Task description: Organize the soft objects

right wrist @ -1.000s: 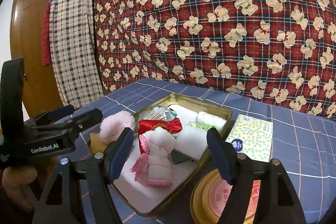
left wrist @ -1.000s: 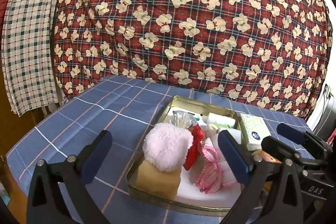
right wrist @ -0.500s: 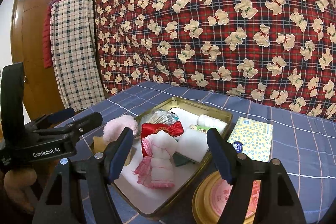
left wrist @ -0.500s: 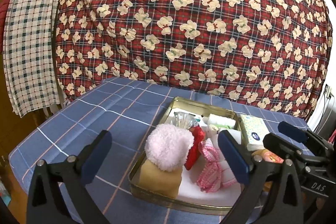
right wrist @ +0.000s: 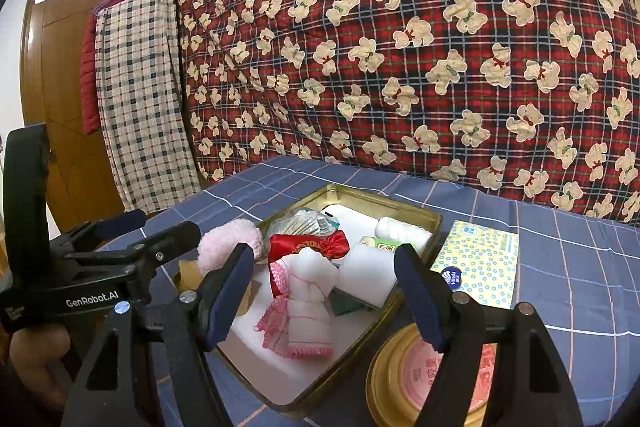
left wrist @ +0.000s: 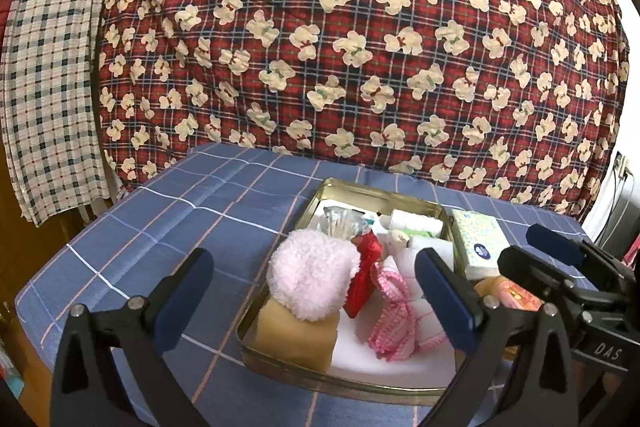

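Both the left tongs point(left wrist: 318, 303) and right tongs point(right wrist: 326, 293) gape wide, empty, above the gold metal tin point(right wrist: 416, 213); the pink-trimmed white folded cloth point(right wrist: 306, 311) lies lengthwise straight ahead between the right pair's fingers, nearer that hand.

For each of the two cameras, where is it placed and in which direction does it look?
Left wrist: on the left gripper, looking forward over the gold tin toward the bear-print quilt; own open fingers show, right gripper at right.
Right wrist: on the right gripper, facing the same tin from its other side; own open fingers show, left gripper and a hand at left.
Shared: tin, pink pompom, tissue pack, quilt.
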Demonstrator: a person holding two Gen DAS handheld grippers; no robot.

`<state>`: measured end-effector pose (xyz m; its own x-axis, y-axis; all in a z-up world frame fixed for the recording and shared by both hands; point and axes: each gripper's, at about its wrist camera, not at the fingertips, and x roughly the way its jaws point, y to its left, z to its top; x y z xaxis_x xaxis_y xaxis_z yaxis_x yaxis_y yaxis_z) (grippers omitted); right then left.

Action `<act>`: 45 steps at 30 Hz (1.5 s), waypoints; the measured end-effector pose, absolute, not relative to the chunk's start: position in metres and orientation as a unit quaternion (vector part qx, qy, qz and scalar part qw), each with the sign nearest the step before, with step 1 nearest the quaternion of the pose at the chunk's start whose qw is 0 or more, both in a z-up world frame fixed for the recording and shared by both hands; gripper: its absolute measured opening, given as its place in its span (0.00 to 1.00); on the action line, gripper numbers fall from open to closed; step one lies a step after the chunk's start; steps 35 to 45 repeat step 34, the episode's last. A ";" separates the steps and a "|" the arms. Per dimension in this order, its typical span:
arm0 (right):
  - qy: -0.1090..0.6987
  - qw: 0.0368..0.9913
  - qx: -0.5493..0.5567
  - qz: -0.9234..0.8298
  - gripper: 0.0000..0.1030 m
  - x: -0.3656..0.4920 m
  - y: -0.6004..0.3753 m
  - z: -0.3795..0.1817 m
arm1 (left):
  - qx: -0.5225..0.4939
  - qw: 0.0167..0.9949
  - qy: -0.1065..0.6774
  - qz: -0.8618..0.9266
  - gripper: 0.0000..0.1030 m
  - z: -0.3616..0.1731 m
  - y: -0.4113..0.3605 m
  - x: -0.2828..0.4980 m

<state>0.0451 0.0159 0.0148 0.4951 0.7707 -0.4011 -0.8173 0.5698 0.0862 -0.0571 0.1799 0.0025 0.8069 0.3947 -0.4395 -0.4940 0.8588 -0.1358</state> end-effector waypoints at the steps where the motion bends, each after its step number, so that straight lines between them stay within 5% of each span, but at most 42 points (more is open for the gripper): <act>1: 0.202 0.862 -0.057 0.461 0.72 0.046 0.016 0.014 | -0.123 0.942 0.203 0.236 0.99 0.002 0.180 -0.057; 45: 0.213 0.862 -0.054 0.458 0.72 0.049 0.013 0.011 | -0.115 0.937 0.215 0.250 0.99 -0.002 0.178 -0.054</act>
